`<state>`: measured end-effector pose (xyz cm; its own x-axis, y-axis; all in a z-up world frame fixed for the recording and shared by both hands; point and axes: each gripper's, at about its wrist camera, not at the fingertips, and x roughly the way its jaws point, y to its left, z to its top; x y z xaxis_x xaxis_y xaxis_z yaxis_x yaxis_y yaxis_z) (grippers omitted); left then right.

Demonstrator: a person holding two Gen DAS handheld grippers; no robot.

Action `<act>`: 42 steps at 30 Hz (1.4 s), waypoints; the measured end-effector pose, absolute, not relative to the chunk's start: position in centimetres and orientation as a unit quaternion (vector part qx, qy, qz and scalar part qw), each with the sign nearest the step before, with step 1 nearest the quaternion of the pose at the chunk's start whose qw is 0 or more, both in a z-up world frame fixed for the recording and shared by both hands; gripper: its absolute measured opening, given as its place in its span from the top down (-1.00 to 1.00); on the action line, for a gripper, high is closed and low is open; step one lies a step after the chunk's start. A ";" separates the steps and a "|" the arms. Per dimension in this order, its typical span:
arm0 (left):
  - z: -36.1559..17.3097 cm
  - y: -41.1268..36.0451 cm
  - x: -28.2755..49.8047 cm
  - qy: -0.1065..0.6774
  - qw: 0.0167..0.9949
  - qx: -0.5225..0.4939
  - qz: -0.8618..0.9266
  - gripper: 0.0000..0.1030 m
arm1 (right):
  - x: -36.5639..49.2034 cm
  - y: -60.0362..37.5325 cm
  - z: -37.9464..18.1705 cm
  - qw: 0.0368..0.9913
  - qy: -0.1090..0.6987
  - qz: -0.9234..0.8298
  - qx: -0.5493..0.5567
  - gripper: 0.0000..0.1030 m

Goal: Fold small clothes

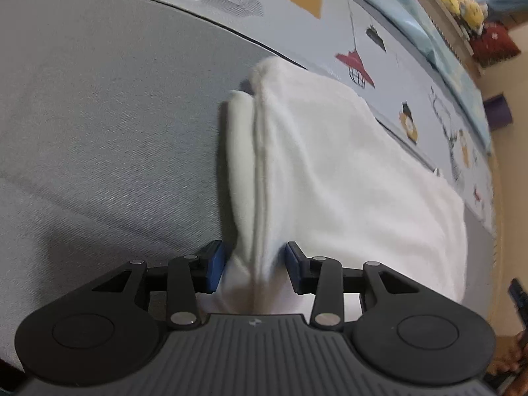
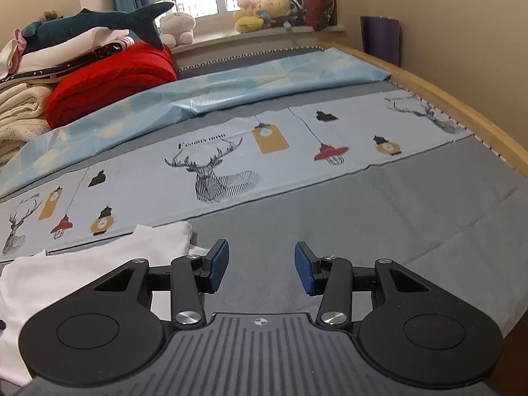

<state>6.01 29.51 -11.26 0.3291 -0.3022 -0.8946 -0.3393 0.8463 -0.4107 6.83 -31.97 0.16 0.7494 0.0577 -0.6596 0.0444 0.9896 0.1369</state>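
Observation:
A small white garment (image 1: 330,171) lies on the grey bed sheet (image 1: 99,115). A folded edge of it runs between the blue pads of my left gripper (image 1: 254,267). The jaws stand apart with the cloth between them, and I cannot tell if they press it. In the right wrist view the same white garment (image 2: 82,264) lies at the lower left. My right gripper (image 2: 260,267) is open and empty over the grey sheet (image 2: 363,217), just right of the garment's corner.
A pale blue printed cloth (image 2: 231,165) with deer and lanterns lies across the bed behind the garment. A red blanket (image 2: 109,79) and stacked laundry sit at the far left. Plush toys (image 2: 264,10) line the windowsill. A wooden bed rail (image 2: 462,112) runs on the right.

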 end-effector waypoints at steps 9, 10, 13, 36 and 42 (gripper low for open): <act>-9.1 24.9 6.9 0.576 0.805 -0.137 0.036 0.67 | 7.5 -33.3 -0.8 0.925 0.375 -0.005 0.066 0.09; -8.4 24.1 6.8 0.572 0.811 -0.120 0.038 0.68 | 7.7 -33.5 -0.9 0.923 0.378 -0.009 0.069 0.09; -6.0 22.3 6.7 0.547 0.829 -0.116 0.026 0.69 | 8.2 -34.0 -1.4 0.919 0.387 -0.014 0.078 0.09; -1.9 -3.9 14.7 0.452 0.807 -0.283 -0.254 0.33 | 9.6 -33.4 -2.1 0.911 0.405 0.004 0.076 0.10; -1.7 0.8 14.7 0.479 0.812 -0.247 -0.224 0.33 | 10.1 -32.5 -2.5 0.898 0.423 0.044 0.113 0.09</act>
